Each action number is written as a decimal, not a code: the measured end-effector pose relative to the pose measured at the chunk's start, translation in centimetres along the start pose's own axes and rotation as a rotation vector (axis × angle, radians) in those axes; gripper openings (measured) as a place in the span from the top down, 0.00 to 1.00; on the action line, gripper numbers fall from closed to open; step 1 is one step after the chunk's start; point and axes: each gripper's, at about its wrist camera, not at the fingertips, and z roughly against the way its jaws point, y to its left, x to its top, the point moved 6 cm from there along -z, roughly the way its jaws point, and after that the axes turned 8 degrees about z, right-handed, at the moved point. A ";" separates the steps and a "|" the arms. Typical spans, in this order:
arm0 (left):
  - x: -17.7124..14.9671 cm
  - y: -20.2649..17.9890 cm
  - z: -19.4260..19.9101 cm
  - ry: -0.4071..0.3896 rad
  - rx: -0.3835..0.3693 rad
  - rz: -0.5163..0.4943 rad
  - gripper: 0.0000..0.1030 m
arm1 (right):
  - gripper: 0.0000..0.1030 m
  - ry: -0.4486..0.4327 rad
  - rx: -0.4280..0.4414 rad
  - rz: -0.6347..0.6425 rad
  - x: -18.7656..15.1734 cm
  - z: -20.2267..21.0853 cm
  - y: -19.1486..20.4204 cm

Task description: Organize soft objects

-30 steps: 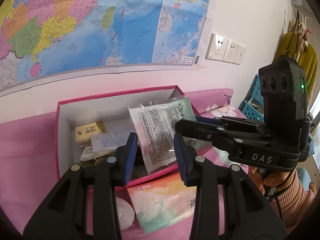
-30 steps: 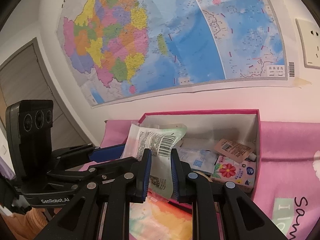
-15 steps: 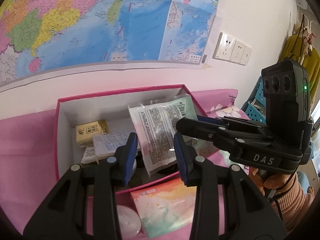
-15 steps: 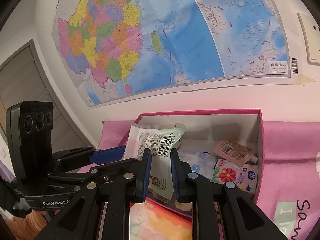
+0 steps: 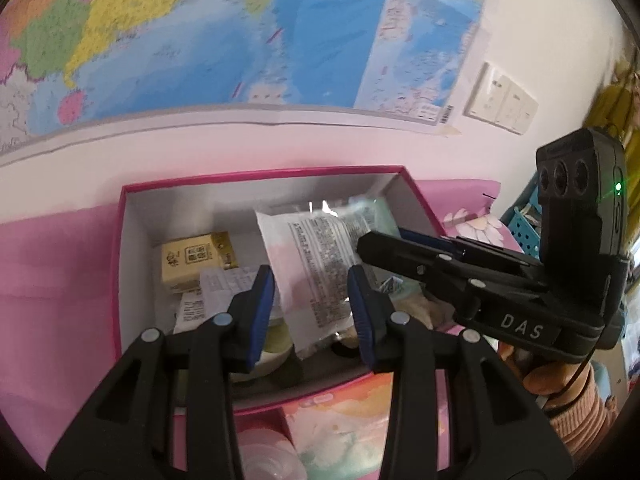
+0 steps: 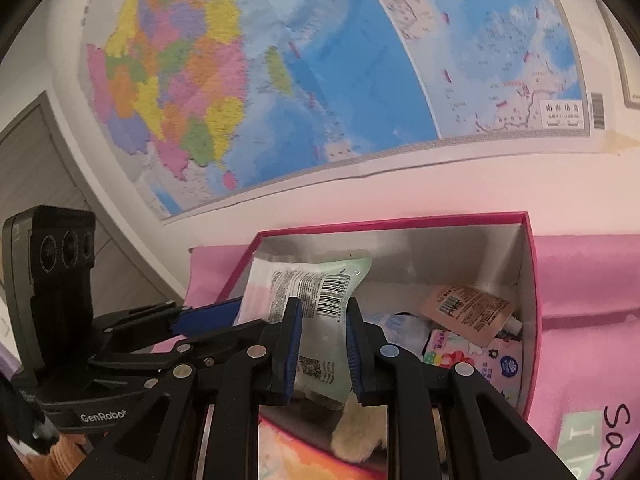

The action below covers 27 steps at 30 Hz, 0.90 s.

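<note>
A white and green sealed packet (image 5: 316, 264) with a barcode (image 6: 320, 292) stands tilted inside the pink box (image 5: 260, 176), whose far rim (image 6: 400, 224) shows in the right wrist view. My right gripper (image 6: 323, 308) has the packet between its blue pads. Its jaws are opening, and the packet is still pinched narrow where the pads touch it. My left gripper (image 5: 310, 280) hangs over the box's front, open, with the packet showing in its gap just past the tips. Its pads do not press it. In the left wrist view the right gripper (image 5: 372, 244) reaches in from the right.
The box holds a yellow carton (image 5: 192, 260), paper sachets, a peach sachet (image 6: 468, 308) and a floral pack (image 6: 464, 352). A colourful tissue pack (image 5: 340, 432) and a beige plush (image 6: 356, 436) lie before the box on a pink cloth (image 5: 52, 280). A wall map hangs behind it.
Both grippers and the packet have moved forward over the box and sunk a little. The gap between the right gripper's pads is slightly wider.
</note>
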 end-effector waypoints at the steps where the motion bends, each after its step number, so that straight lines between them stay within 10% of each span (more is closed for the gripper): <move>1: 0.0 0.2 0.0 -0.001 0.002 0.010 0.61 | 0.71 0.008 -0.025 -0.007 0.1 -0.3 -0.3; 15: -3.6 2.8 7.8 -0.243 0.022 0.023 0.00 | 0.22 -0.051 -0.148 0.169 -3.7 5.0 2.2; 20: -7.2 3.4 10.5 -0.289 0.100 0.014 0.00 | 0.00 -0.096 -0.226 0.245 -6.9 8.4 4.2; 27: -12.4 3.9 10.8 -0.240 0.190 0.030 0.00 | 0.00 -0.081 -0.278 0.257 -11.3 9.8 5.8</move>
